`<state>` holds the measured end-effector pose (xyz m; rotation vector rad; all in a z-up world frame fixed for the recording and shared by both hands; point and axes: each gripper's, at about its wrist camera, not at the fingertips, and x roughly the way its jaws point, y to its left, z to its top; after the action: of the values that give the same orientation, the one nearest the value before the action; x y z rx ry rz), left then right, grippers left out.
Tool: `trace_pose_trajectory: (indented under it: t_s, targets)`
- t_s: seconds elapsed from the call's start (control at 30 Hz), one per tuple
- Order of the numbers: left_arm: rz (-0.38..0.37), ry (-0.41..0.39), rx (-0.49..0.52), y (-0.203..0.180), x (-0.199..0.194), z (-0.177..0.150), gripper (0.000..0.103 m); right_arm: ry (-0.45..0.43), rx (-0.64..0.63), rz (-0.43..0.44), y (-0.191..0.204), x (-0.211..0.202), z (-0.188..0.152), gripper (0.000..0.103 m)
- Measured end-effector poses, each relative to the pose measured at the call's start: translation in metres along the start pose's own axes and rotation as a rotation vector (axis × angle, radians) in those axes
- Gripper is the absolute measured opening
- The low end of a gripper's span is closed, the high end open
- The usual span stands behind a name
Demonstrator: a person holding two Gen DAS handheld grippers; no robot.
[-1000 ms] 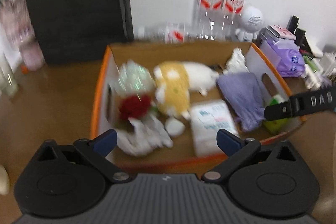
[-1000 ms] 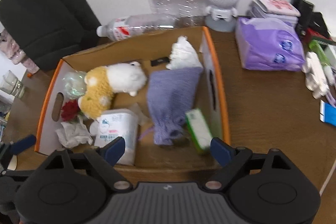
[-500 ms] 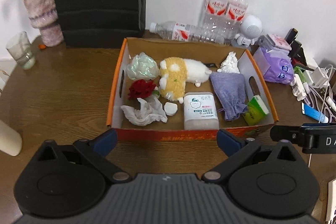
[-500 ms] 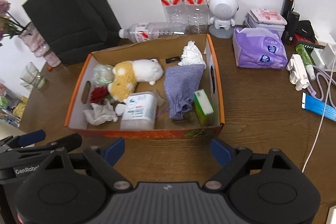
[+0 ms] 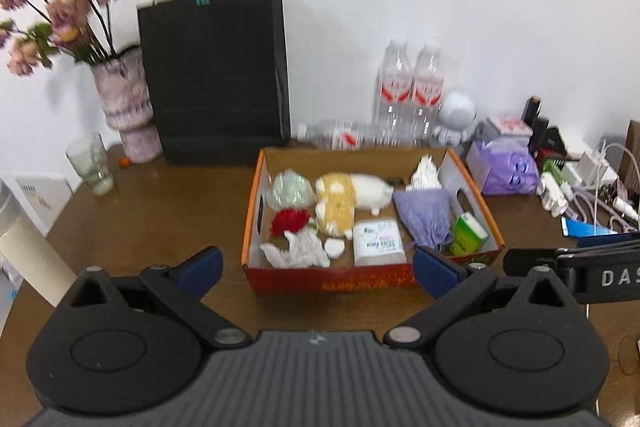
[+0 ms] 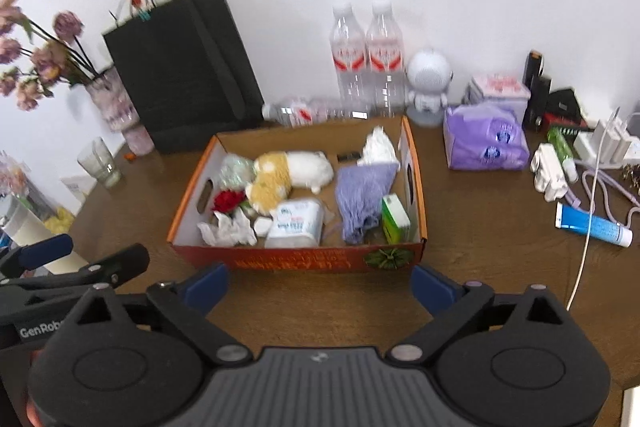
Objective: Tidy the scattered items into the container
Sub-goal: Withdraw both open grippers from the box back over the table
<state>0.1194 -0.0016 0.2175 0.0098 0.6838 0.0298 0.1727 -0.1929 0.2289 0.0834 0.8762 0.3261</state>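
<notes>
Shallow cardboard box (image 6: 298, 261), orange rim, oval hand cutouts in the side walls, sitting mid-way on brown wood-grain table (image 6: 480, 227). Inside the box: fluffy yellow-and-white plush toy (image 6: 292, 171) lying along the back, crinkly translucent wrap ball (image 6: 236, 169) in the back-left corner, red fabric rose (image 6: 227, 199) just in front of that, crumpled white tissue (image 6: 228, 229) at the front-left, soft white wipes pack (image 6: 296, 223) front centre, small white disc (image 6: 262, 226) between tissue and pack. Knitted lilac pouch (image 6: 362, 201) right of centre, second wad of white tissue (image 6: 378, 146) behind it at the back wall, small green carton (image 6: 394, 219) tilted against the right wall. Behind the box: matte black paper bag (image 6: 180, 71), two upright clear ribbed bottles (image 6: 366, 63), a third lying flat. Glossy purple soft pack (image 6: 484, 143) right of the box, blue tube (image 6: 592, 225) further right. Left gripper (image 5: 316, 269) short of the box's front wall, blue-padded jaws spread wide, nothing between them. Right gripper (image 6: 318, 285) likewise near the front wall, jaws just been opening, now about fully apart, empty.
</notes>
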Motion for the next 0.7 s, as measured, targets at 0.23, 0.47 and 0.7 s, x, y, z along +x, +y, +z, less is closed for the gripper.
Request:
trace_pose_trajectory:
  t_s: [0.23,0.47,0.7]
  targets:
    - [-0.013,-0.2,-0.019,0.003,-0.022,-0.057,0.103,-0.247,-0.062,-0.047,0.001,-0.006,-0.058,0.099]
    - [0.016,-0.31,0.014,0.005,-0.013,-0.114,0.103,-0.39,-0.078,-0.045,-0.002,0.015,-0.114,0.102]
    - [0.017,-0.33,0.004,0.006,-0.007,-0.165,0.103,-0.349,-0.095,-0.059,-0.007,0.031,-0.166,0.103]
